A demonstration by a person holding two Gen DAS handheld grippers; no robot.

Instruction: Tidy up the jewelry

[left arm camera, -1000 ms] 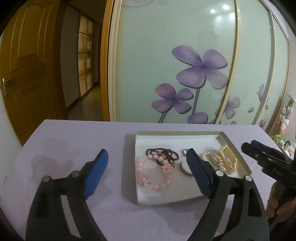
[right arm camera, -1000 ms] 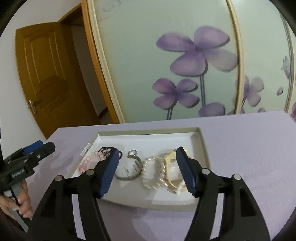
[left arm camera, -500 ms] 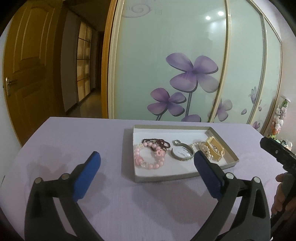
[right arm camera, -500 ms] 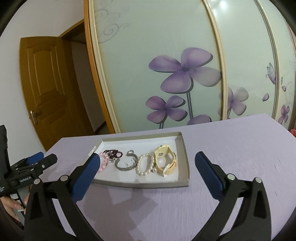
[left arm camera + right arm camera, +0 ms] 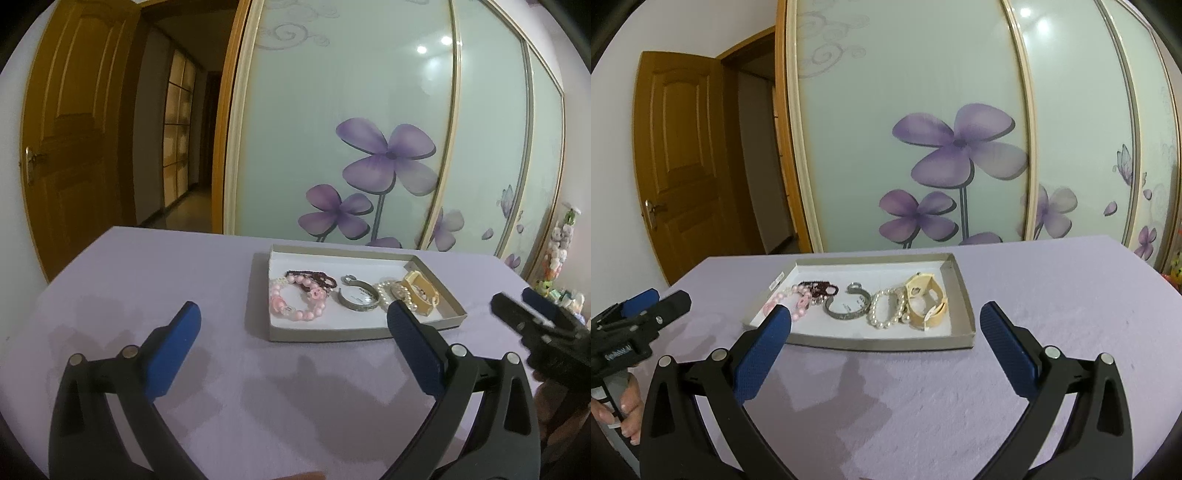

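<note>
Tools both spread wide, empty: left tool (image 5: 291, 330) and right tool (image 5: 886, 330) hover over lilac table (image 5: 1052, 295), short of tray (image 5: 886, 345). Tray holds, left to right, pink bead bracelet (image 5: 297, 301), dark bead bracelet (image 5: 314, 277), silver cuff (image 5: 847, 310), pearl bracelet (image 5: 886, 312), gold watch (image 5: 929, 304). Beyond: floral sliding doors (image 5: 960, 147).

Bracelets (image 5: 886, 308): five. Tray (image 5: 956, 277): one.
</note>
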